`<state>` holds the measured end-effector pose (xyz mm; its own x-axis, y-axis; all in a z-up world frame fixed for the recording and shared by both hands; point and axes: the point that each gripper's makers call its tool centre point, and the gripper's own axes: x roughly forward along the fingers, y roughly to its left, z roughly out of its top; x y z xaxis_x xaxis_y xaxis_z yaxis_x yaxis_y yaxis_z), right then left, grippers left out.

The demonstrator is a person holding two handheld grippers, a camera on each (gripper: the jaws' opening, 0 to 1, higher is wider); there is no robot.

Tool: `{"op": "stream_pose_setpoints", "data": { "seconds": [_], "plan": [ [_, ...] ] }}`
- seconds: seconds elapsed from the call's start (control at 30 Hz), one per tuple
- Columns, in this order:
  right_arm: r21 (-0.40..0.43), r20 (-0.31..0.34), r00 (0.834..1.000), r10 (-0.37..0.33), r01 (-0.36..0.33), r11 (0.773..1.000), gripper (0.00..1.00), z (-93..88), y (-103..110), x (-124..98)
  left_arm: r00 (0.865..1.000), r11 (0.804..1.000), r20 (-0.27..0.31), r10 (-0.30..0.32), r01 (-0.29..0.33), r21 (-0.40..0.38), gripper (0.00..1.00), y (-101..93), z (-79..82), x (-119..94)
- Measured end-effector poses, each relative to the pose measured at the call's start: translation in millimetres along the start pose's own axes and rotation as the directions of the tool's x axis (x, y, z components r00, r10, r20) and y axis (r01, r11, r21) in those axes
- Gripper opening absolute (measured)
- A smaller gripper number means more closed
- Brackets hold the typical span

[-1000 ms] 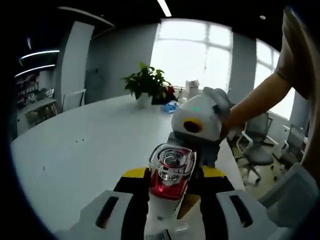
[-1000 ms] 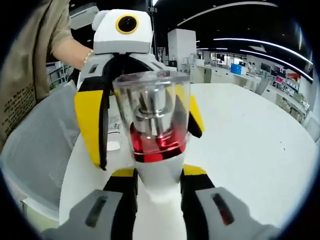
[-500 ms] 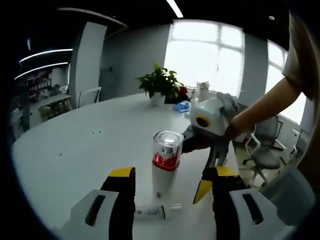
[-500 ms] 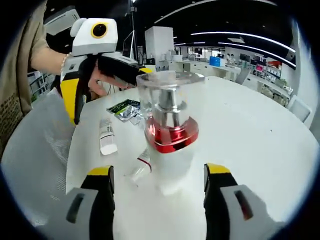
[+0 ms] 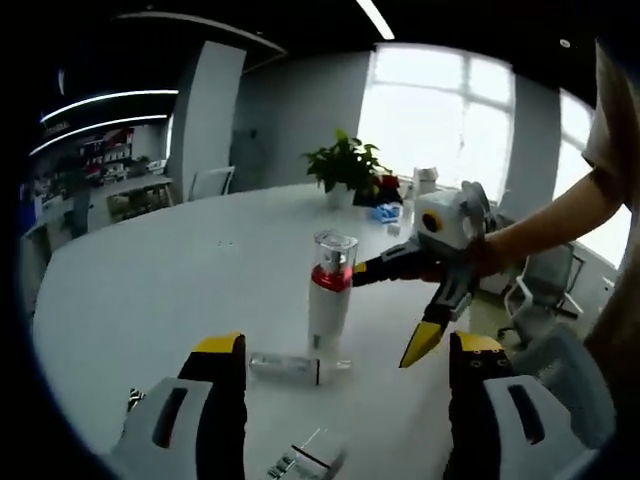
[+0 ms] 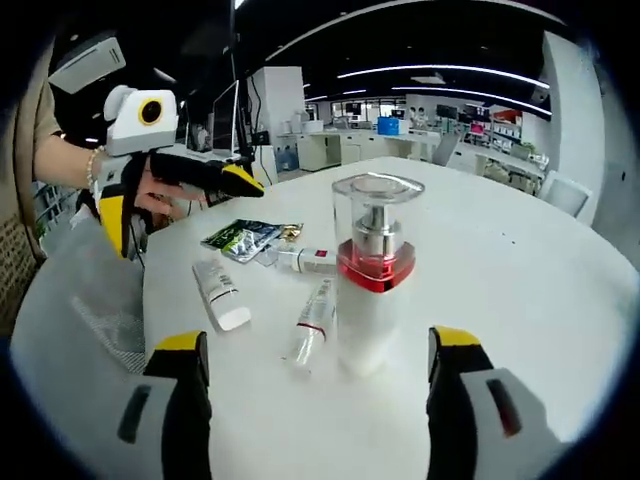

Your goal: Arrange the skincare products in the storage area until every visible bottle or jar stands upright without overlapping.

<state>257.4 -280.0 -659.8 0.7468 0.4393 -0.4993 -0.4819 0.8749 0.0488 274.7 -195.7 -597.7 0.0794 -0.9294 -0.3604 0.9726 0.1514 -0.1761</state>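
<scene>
- Your round white table (image 6: 560, 260) sits in an open office, with a bright window and a potted plant (image 5: 347, 168) at the far edge in the left gripper view.
- Use the pump bottle (image 6: 373, 272) as your landmark: it stands upright on the table, with a white body, a red collar and a clear cap, and nothing grips it.
- In the right gripper view, a small tube (image 6: 312, 322) lies flat just beside the bottle's base, on the side towards your left gripper (image 6: 180, 200).
- Past that tube lies a white tube (image 6: 221, 297), also on its side, apart from the bottle.
- Behind the bottle on that same side lie a slim red-and-white tube (image 6: 305, 258) and some green sachets (image 6: 243, 237), all flat on the table.
- In the left gripper view, one tube (image 5: 290, 367) lies just in front of the bottle (image 5: 331, 289), between the bottle and your left fingers (image 5: 222, 352).
- Your left gripper's fingers are spread wide apart and hold nothing.
- Your right gripper (image 5: 420, 300) hovers just beside the bottle in the left gripper view, with its fingers parted and empty; in its own view the fingers (image 6: 184, 348) stand wide on either side of the bottle without touching it.
</scene>
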Motion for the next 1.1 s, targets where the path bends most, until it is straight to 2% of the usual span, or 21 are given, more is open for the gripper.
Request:
{"op": "stream_pose_setpoints", "data": {
  "seconds": [0.27, 0.37, 0.5, 0.67, 0.87, 1.1],
  "plan": [
    [0.074, 0.035, 0.997, -0.065, 0.062, 0.995, 0.98, 3.1, 20.6, -18.0, 0.995, 0.994, 0.013, 0.1, -0.099, -0.041, 0.91, 2.4, -13.7, -46.8],
    [0.127, 0.059, 0.995, -0.083, 0.075, 0.989, 1.0, 4.5, 30.7, -23.0, 0.991, 0.989, 0.023, 0.133, -0.131, -0.067, 0.93, 1.3, -19.0, -62.8],
    [0.132, 0.053, 0.994, -0.091, 0.083, 0.988, 1.0, 0.8, 41.1, -25.7, 0.984, 0.979, 0.032, 0.176, -0.172, -0.106, 0.96, 1.2, -28.5, -82.1],
    [0.146, 0.044, 0.994, -0.096, 0.089, 0.985, 1.0, -3.6, 54.6, -31.3, 0.978, 0.969, 0.016, 0.208, -0.204, -0.137, 0.96, -1.1, -42.1, -104.5],
    [0.171, 0.032, 0.995, -0.096, 0.089, 0.981, 1.0, -11.2, 66.9, -35.9, 0.967, 0.954, 0.013, 0.256, -0.251, -0.163, 0.97, 1.7, -50.5, -130.3],
    [0.195, 0.033, 0.995, -0.096, 0.087, 0.977, 1.0, -15.6, 81.7, -37.1, 0.944, 0.926, 0.019, 0.329, -0.319, -0.204, 0.97, 5.2, -61.2, -159.2]
  ]
}}
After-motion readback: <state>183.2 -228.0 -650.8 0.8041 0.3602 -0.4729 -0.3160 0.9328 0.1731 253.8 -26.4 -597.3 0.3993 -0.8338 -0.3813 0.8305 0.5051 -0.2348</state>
